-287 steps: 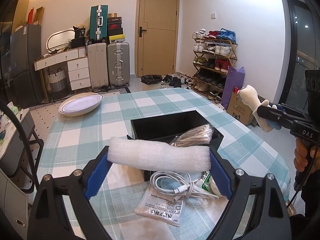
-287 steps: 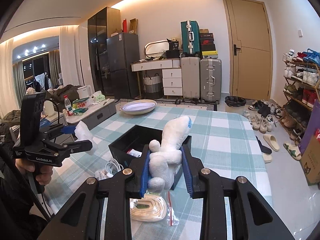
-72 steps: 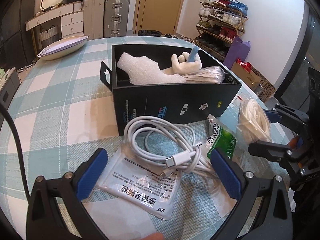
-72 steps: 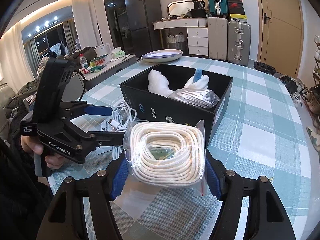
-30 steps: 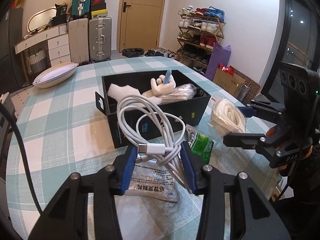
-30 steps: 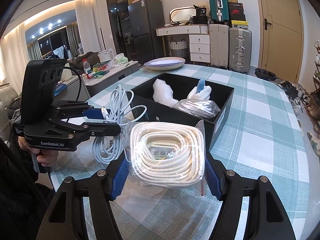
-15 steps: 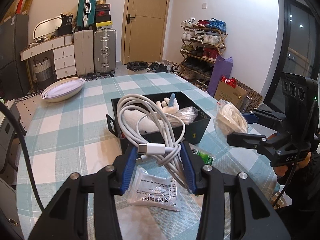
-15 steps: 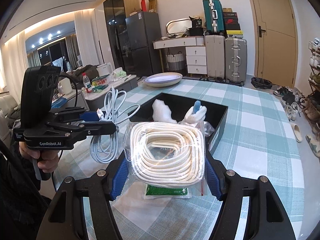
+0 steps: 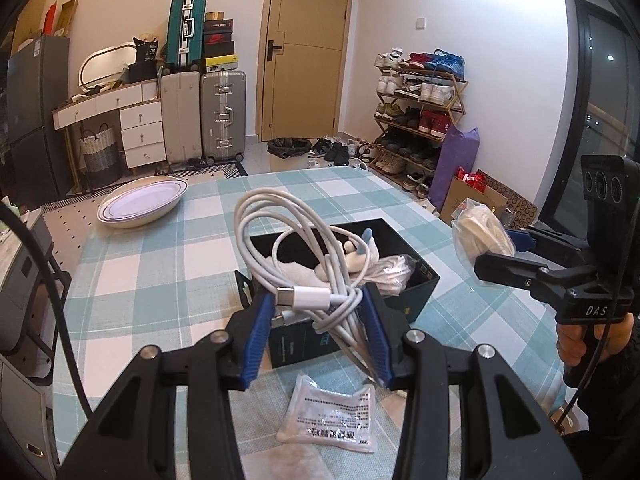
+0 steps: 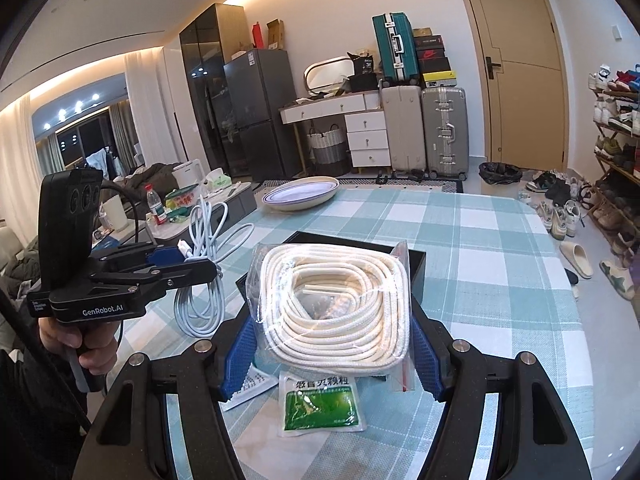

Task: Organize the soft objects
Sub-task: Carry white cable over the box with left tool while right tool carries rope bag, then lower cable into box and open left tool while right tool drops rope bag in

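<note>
Here, in the left wrist view, the left gripper (image 9: 316,312) is clamping a bundle of white cable (image 9: 304,256) between its blue pads (image 9: 256,336), holding it in the air above the near edge of the black box (image 9: 416,284); the cable's loops are rising over the box and its plug is lying across the gap between the pads. Inside the box a white plush toy (image 9: 356,252) and a clear bag of cord (image 9: 394,270) are lying side by side. A clear packet with printed text (image 9: 332,420) is sitting on the checked tablecloth (image 9: 160,264) just below the gripper, and a white bowl (image 9: 142,208) is resting well apart at the far left of the table. At the right, the right gripper (image 9: 496,248) is gripping a bagged coil of rope (image 9: 480,232) beside the box. In the right wrist view, the right gripper (image 10: 334,340) is closing on the bagged rope (image 10: 334,300), which is filling the span between its pads and hanging over the box (image 10: 416,268). A green packet (image 10: 320,404) is lying flat on the tablecloth (image 10: 480,240) just under the rope. To the left, the left gripper (image 10: 188,260) is holding the cable (image 10: 204,276), whose loops are dangling below its fingers.
</note>
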